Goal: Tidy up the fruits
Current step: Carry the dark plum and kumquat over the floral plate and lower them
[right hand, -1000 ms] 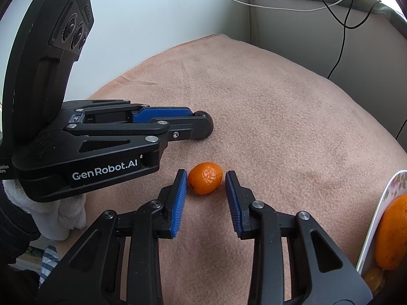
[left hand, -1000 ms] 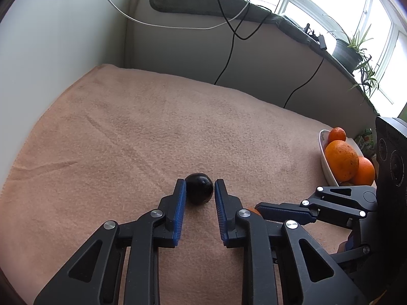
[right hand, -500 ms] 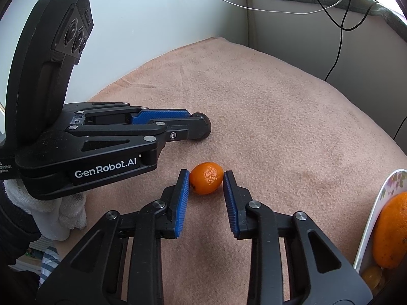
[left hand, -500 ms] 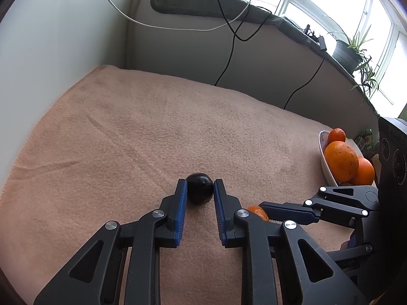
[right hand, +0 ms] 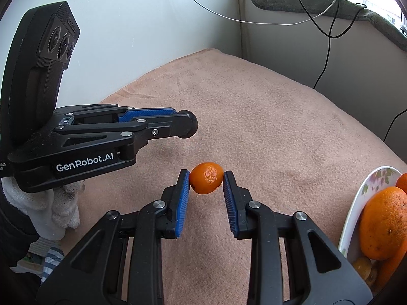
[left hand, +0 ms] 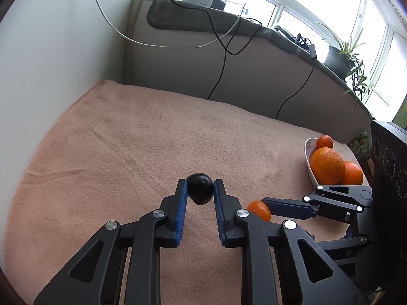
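Since a second ago: right gripper (right hand: 206, 179) has pinched onto the mandarin (right hand: 206, 178) and begun lifting it off the towel (right hand: 254, 127) (bowl (right hand: 356, 203) likely next). Left gripper (left hand: 200, 189) clamped on the plum (left hand: 199, 188), both pads (left hand: 182, 203) touching it, hovering over the towel.

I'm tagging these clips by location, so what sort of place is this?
Most likely a room in a home, by a window. A pinkish towel covers the work surface, a potted plant stands on the sill beside trailing cables, and a floral dish holds oranges.
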`<state>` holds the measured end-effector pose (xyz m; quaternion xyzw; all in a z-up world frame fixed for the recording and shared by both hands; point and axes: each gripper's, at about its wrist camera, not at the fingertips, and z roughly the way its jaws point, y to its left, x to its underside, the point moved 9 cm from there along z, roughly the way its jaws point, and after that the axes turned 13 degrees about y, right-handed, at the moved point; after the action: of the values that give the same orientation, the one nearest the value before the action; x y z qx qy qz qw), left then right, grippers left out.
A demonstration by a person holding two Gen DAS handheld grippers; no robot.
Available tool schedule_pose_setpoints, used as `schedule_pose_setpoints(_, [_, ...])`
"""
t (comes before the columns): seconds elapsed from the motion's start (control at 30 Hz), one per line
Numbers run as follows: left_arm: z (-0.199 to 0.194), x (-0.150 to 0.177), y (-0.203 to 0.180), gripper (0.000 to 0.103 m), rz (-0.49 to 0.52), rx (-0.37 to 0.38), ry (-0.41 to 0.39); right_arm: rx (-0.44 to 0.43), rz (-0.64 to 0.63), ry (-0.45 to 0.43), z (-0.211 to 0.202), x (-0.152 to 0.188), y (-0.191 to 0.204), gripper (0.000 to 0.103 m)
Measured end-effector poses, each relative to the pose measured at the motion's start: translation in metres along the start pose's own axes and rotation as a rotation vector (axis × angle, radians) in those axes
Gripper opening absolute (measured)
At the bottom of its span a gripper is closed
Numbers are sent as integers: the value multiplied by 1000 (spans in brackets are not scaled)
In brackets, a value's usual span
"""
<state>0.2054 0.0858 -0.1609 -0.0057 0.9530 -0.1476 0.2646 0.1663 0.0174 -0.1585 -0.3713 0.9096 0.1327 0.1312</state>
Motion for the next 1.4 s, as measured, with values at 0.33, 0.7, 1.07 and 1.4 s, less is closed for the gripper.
schedule_pose_setpoints(0.33, [-30,-1,-24,19,46,12,-57,18,43,-70,-42,4,-19,28])
schedule_pose_setpoints(0.7, [-52,-4,-66,19,113,51,-101,63,105,-149,-87,20,-44,28])
schedule_pose_setpoints(1.07, [-56,-9,-113,19,177,110,-116,113,187,-214,-127,38,-86,28])
schedule_pose_setpoints(1.4, [-45,-12,-152,19,228,149,-102,169,252,-250,-155,58,-126,28])
